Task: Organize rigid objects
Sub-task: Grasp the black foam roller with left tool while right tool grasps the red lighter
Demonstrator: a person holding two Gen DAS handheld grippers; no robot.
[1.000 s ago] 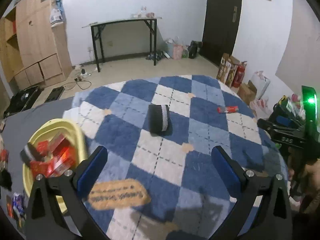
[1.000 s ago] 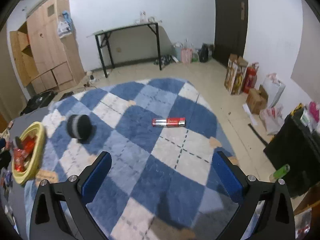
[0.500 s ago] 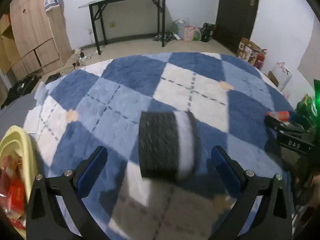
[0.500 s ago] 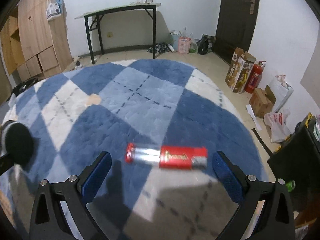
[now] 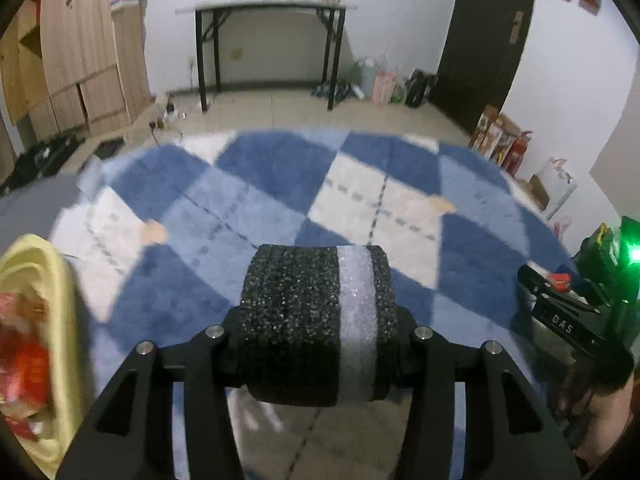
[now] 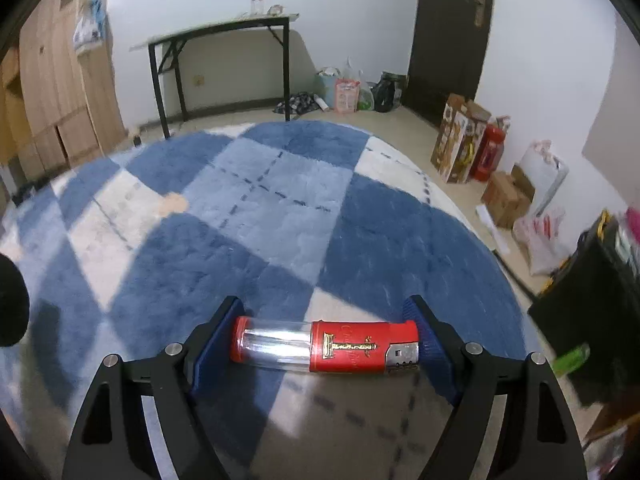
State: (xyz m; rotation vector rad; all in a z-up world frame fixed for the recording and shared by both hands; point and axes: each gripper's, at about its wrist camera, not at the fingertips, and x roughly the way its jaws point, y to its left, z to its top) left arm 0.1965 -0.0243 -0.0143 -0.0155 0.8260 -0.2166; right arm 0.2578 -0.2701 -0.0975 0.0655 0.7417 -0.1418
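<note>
My left gripper [image 5: 316, 344] is shut on a black foam roller with a white band [image 5: 312, 320], held across the jaws just above the blue and white checked rug [image 5: 256, 200]. My right gripper [image 6: 324, 346] is shut on a red and clear tube [image 6: 324, 346] lying crosswise between its blue pads [image 6: 210, 346]. The right gripper [image 5: 568, 320] shows at the right edge of the left wrist view. The roller's black end [image 6: 10, 304] shows at the left edge of the right wrist view.
A yellow basket [image 5: 44, 280] with red packets sits at the rug's left edge. A black-legged table [image 5: 272, 40] and wooden cabinets [image 5: 72, 60] stand at the far wall. Boxes and a fire extinguisher [image 6: 490, 152] line the right wall. A black case [image 6: 592, 312] sits at right.
Both grippers came down and forward to their objects and closed: the left onto the foam roller, the right onto the red tube.
</note>
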